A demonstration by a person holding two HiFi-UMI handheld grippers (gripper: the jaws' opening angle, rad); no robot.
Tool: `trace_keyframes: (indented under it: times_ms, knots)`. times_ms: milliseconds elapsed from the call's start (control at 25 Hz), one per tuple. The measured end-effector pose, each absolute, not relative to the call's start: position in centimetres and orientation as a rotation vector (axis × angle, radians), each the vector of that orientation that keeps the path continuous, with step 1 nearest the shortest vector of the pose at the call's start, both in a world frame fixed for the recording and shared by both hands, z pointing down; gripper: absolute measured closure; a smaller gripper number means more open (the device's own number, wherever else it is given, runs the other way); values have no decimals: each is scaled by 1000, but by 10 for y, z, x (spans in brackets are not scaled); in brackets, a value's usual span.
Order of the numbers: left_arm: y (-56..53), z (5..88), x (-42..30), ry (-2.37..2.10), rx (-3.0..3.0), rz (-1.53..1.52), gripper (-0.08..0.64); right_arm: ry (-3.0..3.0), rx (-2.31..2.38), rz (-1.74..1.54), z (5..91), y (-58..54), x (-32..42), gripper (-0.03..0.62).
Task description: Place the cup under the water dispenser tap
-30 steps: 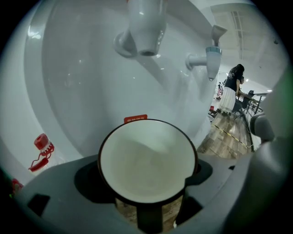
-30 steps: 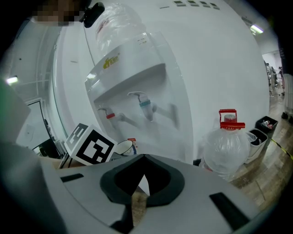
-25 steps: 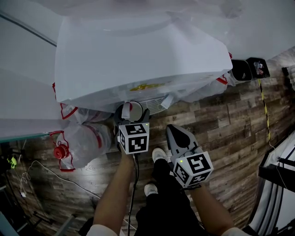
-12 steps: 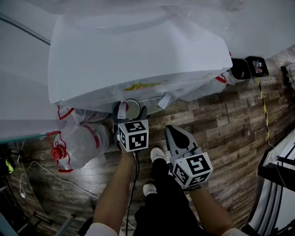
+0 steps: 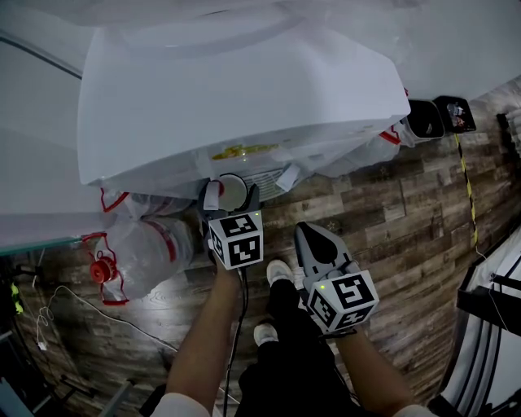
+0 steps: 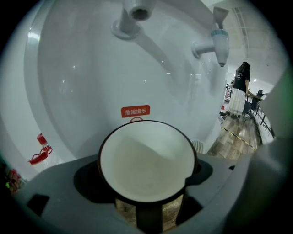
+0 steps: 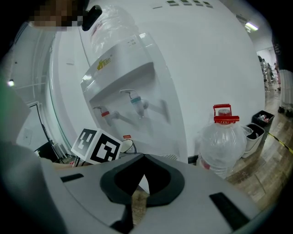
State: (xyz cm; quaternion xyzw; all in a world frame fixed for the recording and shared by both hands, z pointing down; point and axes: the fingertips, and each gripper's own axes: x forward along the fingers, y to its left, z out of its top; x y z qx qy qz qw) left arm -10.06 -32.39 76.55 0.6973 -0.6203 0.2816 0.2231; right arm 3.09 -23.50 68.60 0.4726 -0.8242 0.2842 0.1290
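Left tool [image 5: 232, 198] is clamped on the cup [image 6: 147, 160], which sits at bottom centre of the left gripper view, inside the dispenser [image 6: 82, 82] recess. A tap [image 6: 132, 11] shows at top centre. Right tool [image 7: 138, 183] is closed, empty and held back. The cup appears ceramic: rigid, light while empty, probably slippery, breakable. Gripping across the wall below the rim looks soundest.

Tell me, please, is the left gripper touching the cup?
Touching. In the left gripper view, the cup sits between the jaws of the left gripper, which press on its sides and hold it up before the dispenser.
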Motion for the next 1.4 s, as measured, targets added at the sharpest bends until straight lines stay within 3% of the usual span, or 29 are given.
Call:
trace_keyframes:
  times_ms: [1400]
  knots:
    - [-319, 750, -102, -1815, 2003, 651, 106, -2397, 1348, 863, 693, -224, 24, 574]
